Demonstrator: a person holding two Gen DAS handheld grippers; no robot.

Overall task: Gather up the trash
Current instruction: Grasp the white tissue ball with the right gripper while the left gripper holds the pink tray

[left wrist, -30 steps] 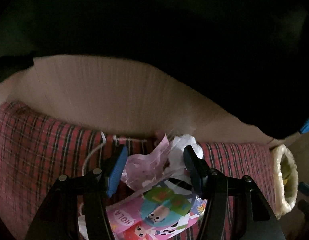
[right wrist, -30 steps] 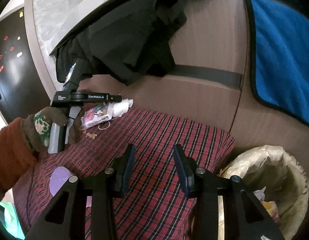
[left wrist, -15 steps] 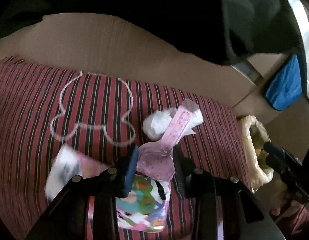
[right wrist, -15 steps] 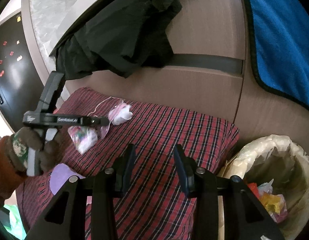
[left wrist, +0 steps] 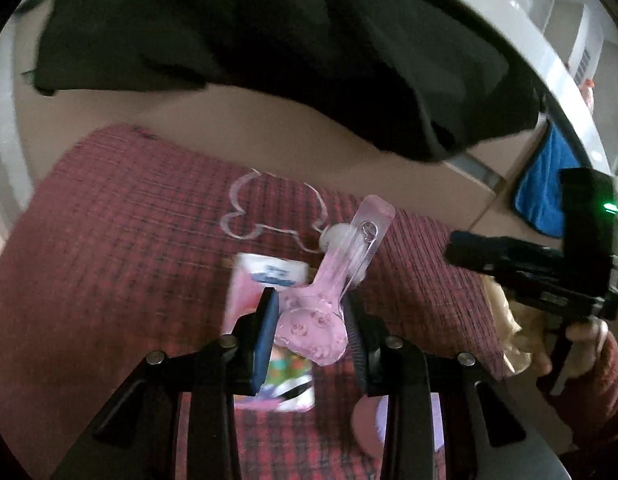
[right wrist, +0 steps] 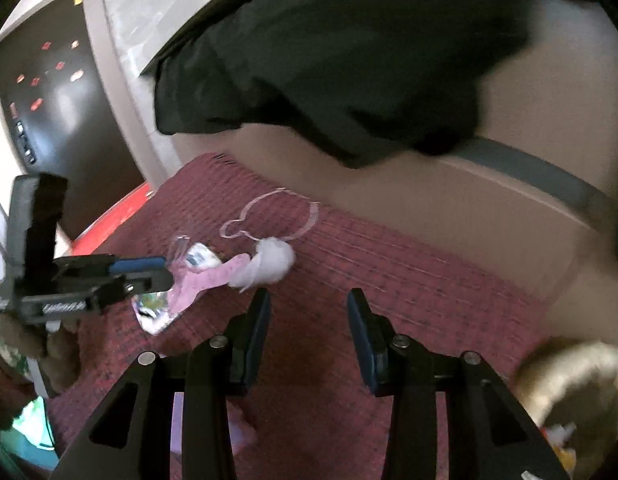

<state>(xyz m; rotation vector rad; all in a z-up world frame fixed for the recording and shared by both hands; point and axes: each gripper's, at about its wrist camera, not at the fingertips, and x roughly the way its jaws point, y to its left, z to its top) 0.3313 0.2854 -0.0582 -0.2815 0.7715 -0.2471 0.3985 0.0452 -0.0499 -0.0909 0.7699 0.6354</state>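
Left gripper (left wrist: 311, 330) is clenched on a pink wrapper (left wrist: 329, 300); only the right wrist view shows the right gripper (right wrist: 308, 320) parted, empty.

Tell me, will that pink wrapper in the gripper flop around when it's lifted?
Probably yes. The pink wrapper is thin, see-through plastic, so it likely bends and sways. It looks very light. The left gripper pinches only its lower end, so the free end with the white wad may droop.
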